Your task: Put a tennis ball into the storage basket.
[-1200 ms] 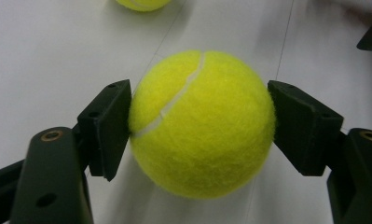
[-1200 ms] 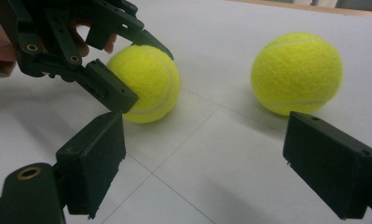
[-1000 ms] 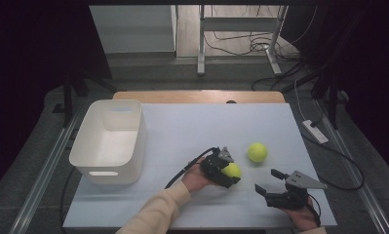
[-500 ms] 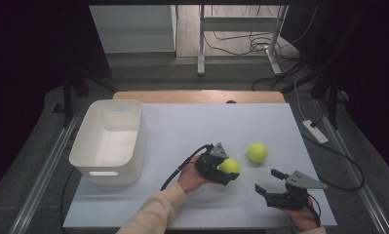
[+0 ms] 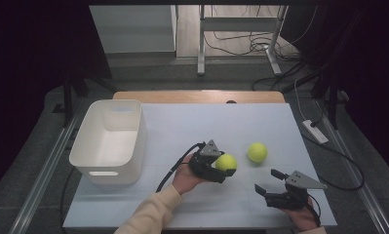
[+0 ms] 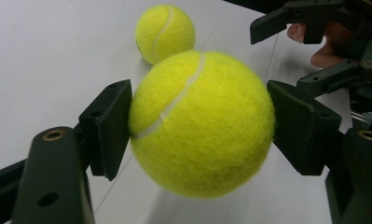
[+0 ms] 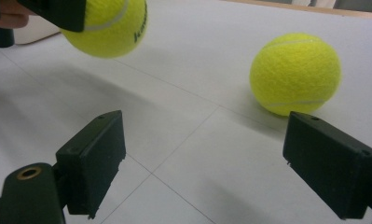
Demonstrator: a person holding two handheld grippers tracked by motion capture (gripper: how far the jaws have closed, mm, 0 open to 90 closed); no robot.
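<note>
- The left gripper [image 5: 220, 168] is clamping one tennis ball [image 5: 226, 162] between its pads, holding it clear of the white table [image 5: 182, 122].
- The second ball [image 5: 257, 152] is lying on the table just beyond, untouched.
- The right gripper [image 5: 272, 187] is waiting near the front edge, jaws apart and holding nothing.
- The white bin [image 5: 109, 141] at the left is sitting empty, so I'd judge the sorting is barely underway, with both balls left to drop in.

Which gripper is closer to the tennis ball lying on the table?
Left, but only narrowly. The left gripper, holding another ball, sits just left of the loose tennis ball; the open right gripper waits nearer the person.
</note>
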